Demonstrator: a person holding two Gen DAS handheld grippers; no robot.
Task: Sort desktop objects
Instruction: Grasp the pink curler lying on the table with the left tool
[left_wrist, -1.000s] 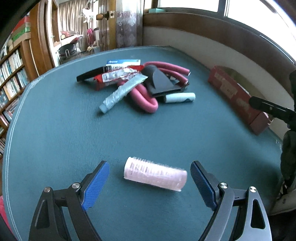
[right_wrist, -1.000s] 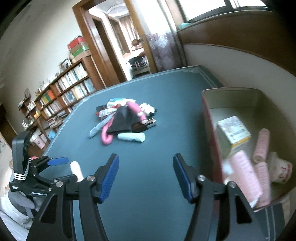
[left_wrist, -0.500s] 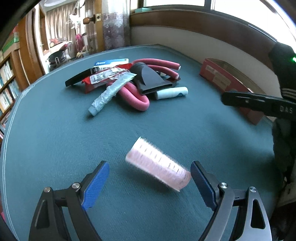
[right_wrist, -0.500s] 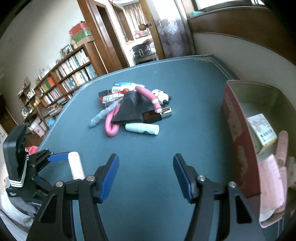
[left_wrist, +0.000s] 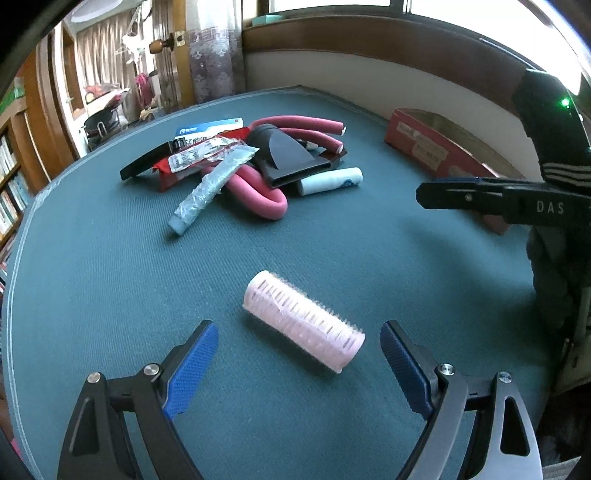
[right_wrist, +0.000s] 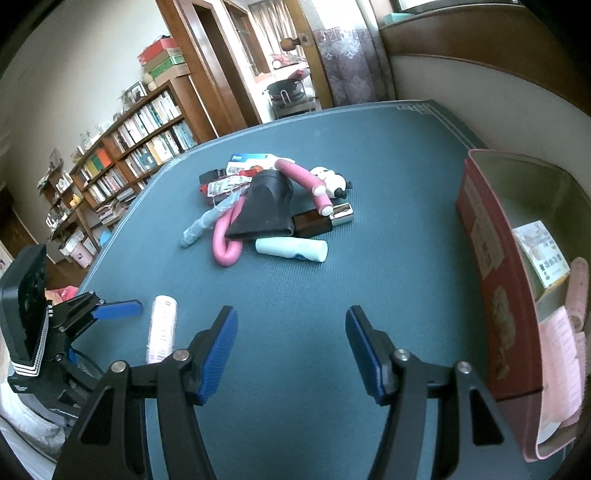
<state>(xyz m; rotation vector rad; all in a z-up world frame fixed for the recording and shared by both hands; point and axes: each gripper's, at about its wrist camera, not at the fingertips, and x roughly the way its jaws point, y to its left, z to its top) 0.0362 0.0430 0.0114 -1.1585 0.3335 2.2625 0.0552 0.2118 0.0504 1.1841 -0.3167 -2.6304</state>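
We see one teal table (left_wrist: 92, 258), one red box (right_wrist: 495, 295) at its right edge and one heap of clutter (left_wrist: 243, 166) at its centre. One pink hair roller (left_wrist: 303, 319) lies flat between the blue pads of our left gripper (left_wrist: 299, 365), spread wide and not touching it. Our right gripper (right_wrist: 291, 350) hangs half-spread, holding nothing. Since a second ago the roller lies more slanted in the left view, and the right view has swung away from the box.
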